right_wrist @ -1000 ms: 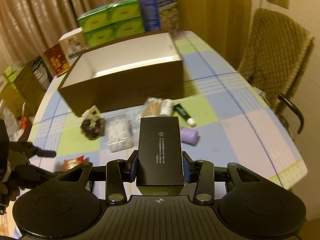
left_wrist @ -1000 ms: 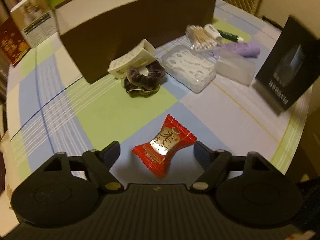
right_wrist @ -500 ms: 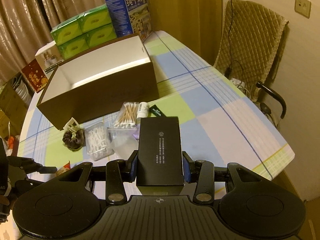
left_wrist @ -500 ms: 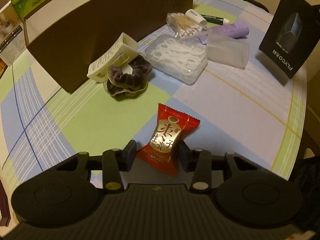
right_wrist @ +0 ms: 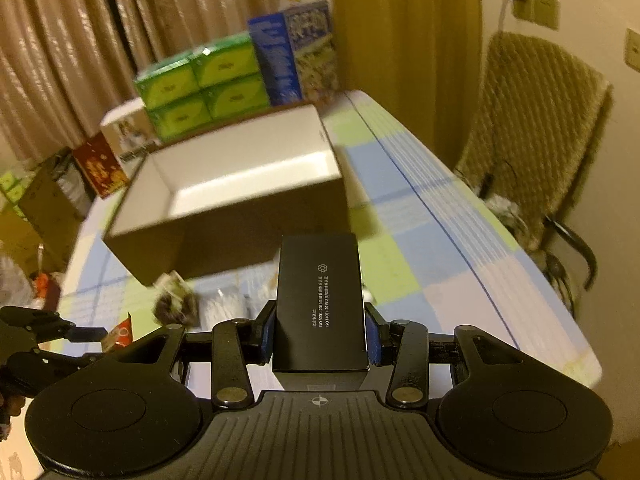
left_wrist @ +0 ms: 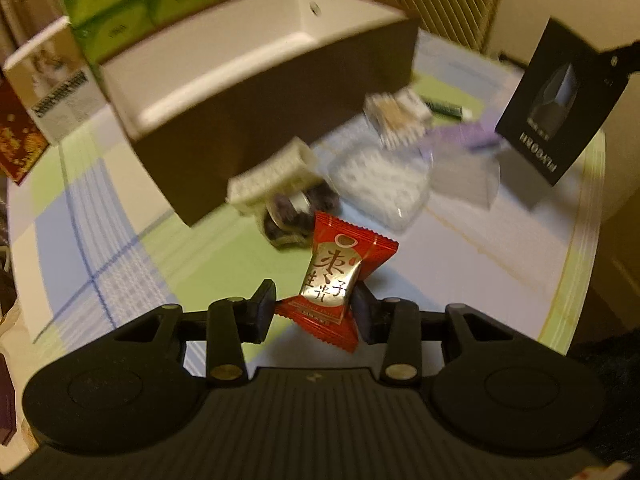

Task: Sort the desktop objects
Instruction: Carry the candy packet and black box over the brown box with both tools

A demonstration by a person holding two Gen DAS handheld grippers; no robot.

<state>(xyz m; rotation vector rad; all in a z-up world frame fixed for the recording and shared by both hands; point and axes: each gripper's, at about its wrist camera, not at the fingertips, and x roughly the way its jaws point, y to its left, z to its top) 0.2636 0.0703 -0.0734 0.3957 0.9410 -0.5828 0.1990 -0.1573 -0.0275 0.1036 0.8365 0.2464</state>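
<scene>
green tissue packs [right_wrist: 202, 88], a blue carton [right_wrist: 294, 52], perhaps a quilted chair [right_wrist: 532, 132]

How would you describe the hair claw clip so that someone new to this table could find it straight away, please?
Start at the big brown open box on the checked tablecloth. Against its near wall lies the hair claw clip, resting on a dark scrunchie. It is the only cream, toothed plastic piece; the clear box beside it is transparent.

Glossy foil candy wrapper [left_wrist: 336, 276] — matt black carton [right_wrist: 320, 300] — checked cloth tablecloth [left_wrist: 120, 232].
</scene>
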